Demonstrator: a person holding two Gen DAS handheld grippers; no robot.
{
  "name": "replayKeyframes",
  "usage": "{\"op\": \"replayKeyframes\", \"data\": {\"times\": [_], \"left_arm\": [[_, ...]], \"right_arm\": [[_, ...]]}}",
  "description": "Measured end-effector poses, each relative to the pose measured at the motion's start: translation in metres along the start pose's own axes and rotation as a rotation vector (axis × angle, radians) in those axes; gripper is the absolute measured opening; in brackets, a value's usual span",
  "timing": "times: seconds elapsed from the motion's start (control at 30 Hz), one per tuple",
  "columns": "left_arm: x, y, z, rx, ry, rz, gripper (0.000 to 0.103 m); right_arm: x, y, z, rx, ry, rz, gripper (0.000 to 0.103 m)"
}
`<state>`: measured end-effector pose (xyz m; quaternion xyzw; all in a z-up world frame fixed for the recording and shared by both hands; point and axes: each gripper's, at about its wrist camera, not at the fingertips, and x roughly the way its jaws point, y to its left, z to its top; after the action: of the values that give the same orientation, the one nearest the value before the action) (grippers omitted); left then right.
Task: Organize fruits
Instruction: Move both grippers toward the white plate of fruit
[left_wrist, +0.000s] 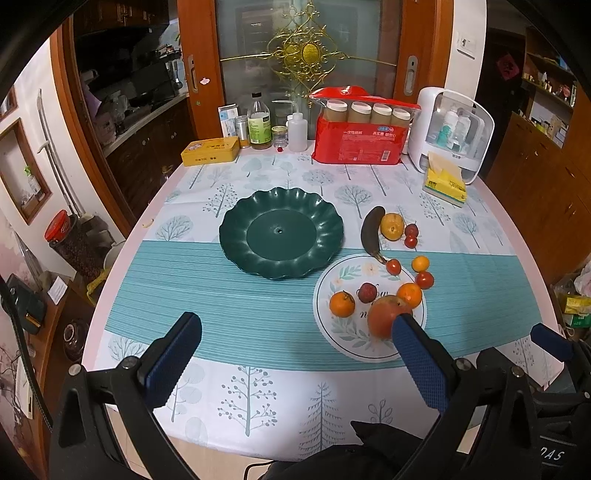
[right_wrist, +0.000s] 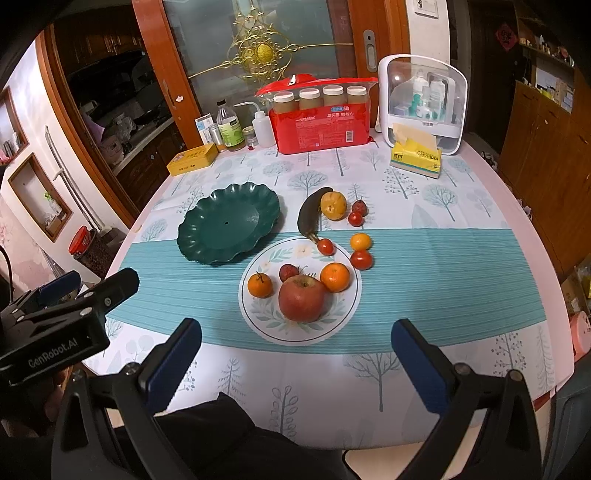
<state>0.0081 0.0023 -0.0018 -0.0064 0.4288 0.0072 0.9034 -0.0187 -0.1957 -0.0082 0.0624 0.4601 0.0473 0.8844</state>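
Dark green scalloped plastic plate (right_wrist: 227, 225), plain. White round ceramic plate (right_wrist: 334, 314) with pale green leaf sprigs and thin dark rim line. Red-and-yellow blushed apple (right_wrist: 301, 299); bright orange tangerines (right_wrist: 260, 284); blackened brown banana (right_wrist: 308, 216). White tablecloth (right_wrist: 424, 206) printed with grey-blue trees, crossed by teal striped band. Blue textured gripper pads (right_wrist: 421, 362) on black.

Warm indoor light falls evenly from above; soft sheen on the scalloped dark green plastic plate (left_wrist: 280, 232); the tree-patterned tablecloth (right_wrist: 424, 258) shows sharp; heavy fisheye bending and black vignetting at corners; background rooms dim.
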Motion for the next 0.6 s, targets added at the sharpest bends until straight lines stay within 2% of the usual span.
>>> {"op": "replayKeyframes", "data": {"times": [0.6], "left_arm": [[0.0009, -0.0016, 0.0006, 0.001, 0.004, 0.0, 0.102]], "right_arm": [[0.005, -0.0041, 0.0016, 0.022, 0.015, -0.011, 0.103]]}}
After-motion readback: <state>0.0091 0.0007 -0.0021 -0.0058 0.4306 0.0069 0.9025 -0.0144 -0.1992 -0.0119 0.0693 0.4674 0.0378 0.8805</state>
